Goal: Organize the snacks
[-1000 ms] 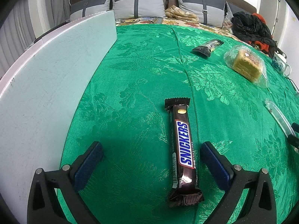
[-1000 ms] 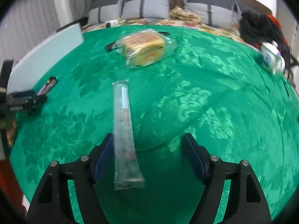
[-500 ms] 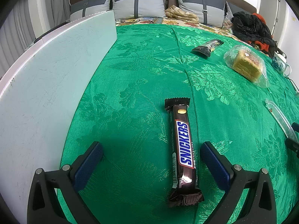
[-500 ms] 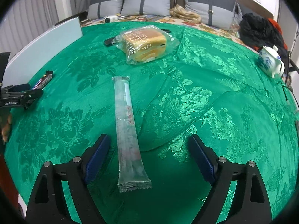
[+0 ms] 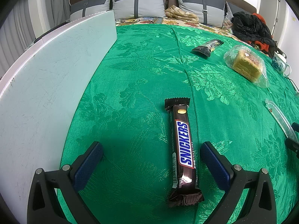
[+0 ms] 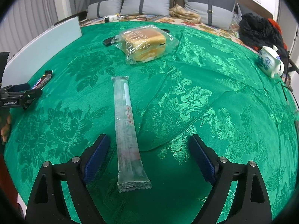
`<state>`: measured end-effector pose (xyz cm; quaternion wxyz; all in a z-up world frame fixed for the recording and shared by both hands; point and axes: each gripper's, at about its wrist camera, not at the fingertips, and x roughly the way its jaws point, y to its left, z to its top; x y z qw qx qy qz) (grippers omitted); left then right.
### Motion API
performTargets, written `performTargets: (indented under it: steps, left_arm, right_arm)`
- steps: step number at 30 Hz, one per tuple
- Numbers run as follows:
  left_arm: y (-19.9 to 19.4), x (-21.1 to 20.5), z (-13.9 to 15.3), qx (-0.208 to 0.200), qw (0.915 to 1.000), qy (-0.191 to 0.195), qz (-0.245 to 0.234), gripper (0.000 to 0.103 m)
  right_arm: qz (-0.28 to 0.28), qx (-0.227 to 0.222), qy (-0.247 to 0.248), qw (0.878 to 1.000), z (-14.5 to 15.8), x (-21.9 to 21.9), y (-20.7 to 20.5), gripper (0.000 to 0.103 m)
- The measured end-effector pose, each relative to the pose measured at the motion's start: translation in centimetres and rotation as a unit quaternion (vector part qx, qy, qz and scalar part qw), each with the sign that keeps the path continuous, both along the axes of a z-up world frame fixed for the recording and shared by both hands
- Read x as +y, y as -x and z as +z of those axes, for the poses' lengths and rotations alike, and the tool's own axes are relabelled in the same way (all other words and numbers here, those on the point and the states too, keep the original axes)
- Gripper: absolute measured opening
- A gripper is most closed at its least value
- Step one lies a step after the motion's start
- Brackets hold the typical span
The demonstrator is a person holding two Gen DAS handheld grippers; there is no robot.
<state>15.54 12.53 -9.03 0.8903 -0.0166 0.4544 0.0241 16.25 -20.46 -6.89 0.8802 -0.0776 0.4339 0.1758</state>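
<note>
The left tongs [image 5: 151, 156] stand wide apart over the green patterned cloth [image 5: 142, 78] of the tabletop, with nothing pressed between the blue pads. A Snickers bar [image 5: 182, 145] lies flat between them, nearer the right pad and touching neither; its brown wrapper runs lengthwise away from the camera, blue logo face up, crimped ends flared. The right tongs [image 6: 148, 149] are also spread wide, gripping nothing. A long clear-wrapped stick snack [image 6: 125, 123] lies on the cloth between the pads, closer to the left one but apart from it; it has a pale, see-through sleeve with a little red print midway and a flattened serrated seal at the near end. Farther out, a bagged loaf of sliced bread [image 6: 143, 43] sits in crinkled clear plastic, and a small dark-wrapped bar [image 5: 207, 46] lies beyond, near the cloth's far edge. A pale board [image 5: 46, 85] stands along the left side of the tabletop, close beside the left tongs. A white-and-blue teapot [image 6: 270, 62] rests at the right edge. Grey cushions [image 5: 138, 3] and a heap of dark clothing [image 5: 250, 28] line the back.
</note>
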Motion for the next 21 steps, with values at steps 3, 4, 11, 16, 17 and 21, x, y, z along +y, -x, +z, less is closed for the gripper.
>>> performTargets:
  steps: [3,4,11,16,17,21]
  left_arm:
    - [0.1,0.0,0.0,0.001,1.0000,-0.001,0.001,0.103]
    - [0.1,-0.1,0.1,0.007,1.0000,0.000,0.002,0.103]
    - [-1.3,-2.7,1.3,0.070,0.9964,0.003,-0.047,0.077]
    - [-1.4,-3.6,1.8,0.069,0.9957,0.002,-0.063,0.020]
    - [-1.5,-3.4,1.8,0.070,0.9954,0.013,-0.064,0.017]
    - [-0.8,-2.4,2.0,0.065,0.9955,0.050,-0.047,0.016]
  right_arm:
    - [0.000,0.000,-0.001,1.000,0.0,0.0,0.0,0.091]
    - [-0.002,0.001,-0.002,1.000,0.0,-0.1,0.0,0.091]
    - [-0.015,0.113,0.011,0.993,1.7,1.0,-3.7,0.089]
    - [-0.010,0.137,0.015,0.990,2.6,3.1,-5.6,0.082]
    - [-0.008,0.140,0.020,0.990,2.3,3.4,-5.6,0.076]
    - [0.012,0.128,0.056,0.990,1.6,4.2,-4.5,0.019]
